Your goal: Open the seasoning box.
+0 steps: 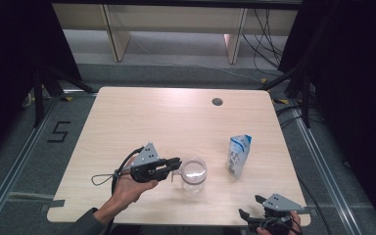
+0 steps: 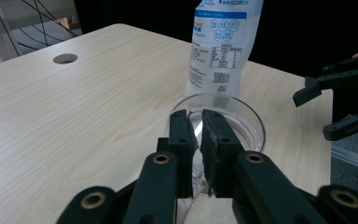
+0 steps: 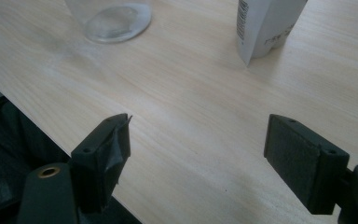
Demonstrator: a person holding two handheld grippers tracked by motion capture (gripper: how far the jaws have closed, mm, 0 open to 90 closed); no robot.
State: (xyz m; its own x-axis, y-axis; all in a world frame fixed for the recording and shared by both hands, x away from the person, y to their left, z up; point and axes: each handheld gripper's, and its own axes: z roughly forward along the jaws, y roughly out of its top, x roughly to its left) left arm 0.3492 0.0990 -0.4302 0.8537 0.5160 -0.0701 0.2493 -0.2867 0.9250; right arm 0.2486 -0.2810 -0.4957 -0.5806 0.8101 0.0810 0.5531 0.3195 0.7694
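Gripping the clear cup's (image 1: pixel 194 174) handle with jaws clamped together, the left gripper (image 1: pixel 175 165) sits mid-table, while the right gripper (image 1: pixel 252 205) hovers near-right, jaws apart, by the white pouch (image 1: pixel 238 155).

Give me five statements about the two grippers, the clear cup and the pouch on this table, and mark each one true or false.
1. The left gripper is shut on the handle of the clear cup. True.
2. The right gripper grips the pouch. False: its jaws stand wide open over bare tabletop near the table's front edge.
3. The white and blue pouch stands upright on the table, to the right of the cup. True.
4. The cup lies tipped on its side. False: it stands upright, mouth up.
5. The pouch rests inside the cup. False: it stands apart, on the table.
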